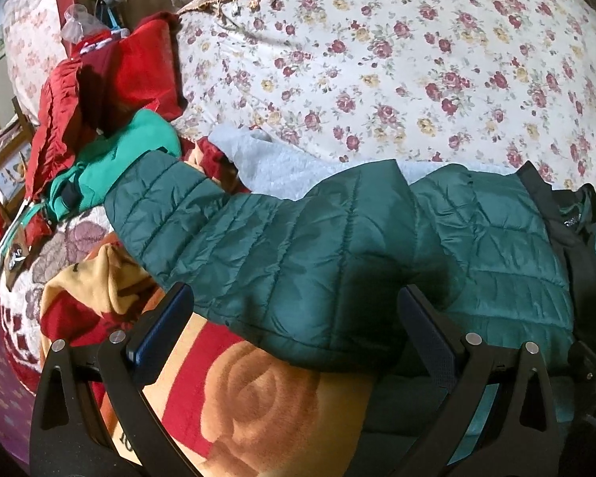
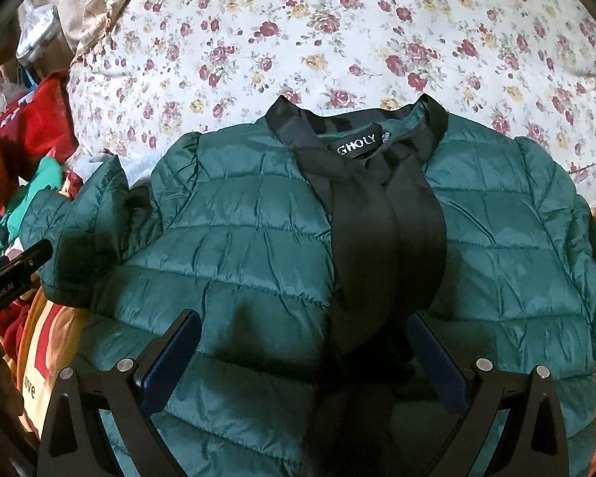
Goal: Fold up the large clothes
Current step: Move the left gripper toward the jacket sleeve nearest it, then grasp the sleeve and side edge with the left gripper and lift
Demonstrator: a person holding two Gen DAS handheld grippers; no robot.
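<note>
— Jacket [image 2: 258,238], dark green and quilted: where is it found?

— It is laid front-up on the floral bedsheet [image 2: 337,28], collar toward the far side. A black placket [image 2: 385,238] is seen running down its middle, and a black neck label [image 2: 357,143] reading "GHOLY" is shown inside the collar. One sleeve [image 1: 202,218] is stretched out sideways toward a heap of red and light-green clothes [image 1: 111,119], and its lower edge is draped over an orange blanket with a rose pattern [image 1: 258,393].

— How are the fingers held?

— The left gripper [image 1: 298,338] is spread wide; nothing is clasped between its blue-padded fingers, which are poised just over the sleeve's lower edge. The right gripper [image 2: 304,353] is likewise released, its fingers held apart above the jacket's front, one on either side of the placket's lower part.

— Is either gripper seen from the other camera?

— Part of a black device marked "GenRobot.AI" [image 2: 8,278] is caught at the left edge of the right wrist view.
</note>
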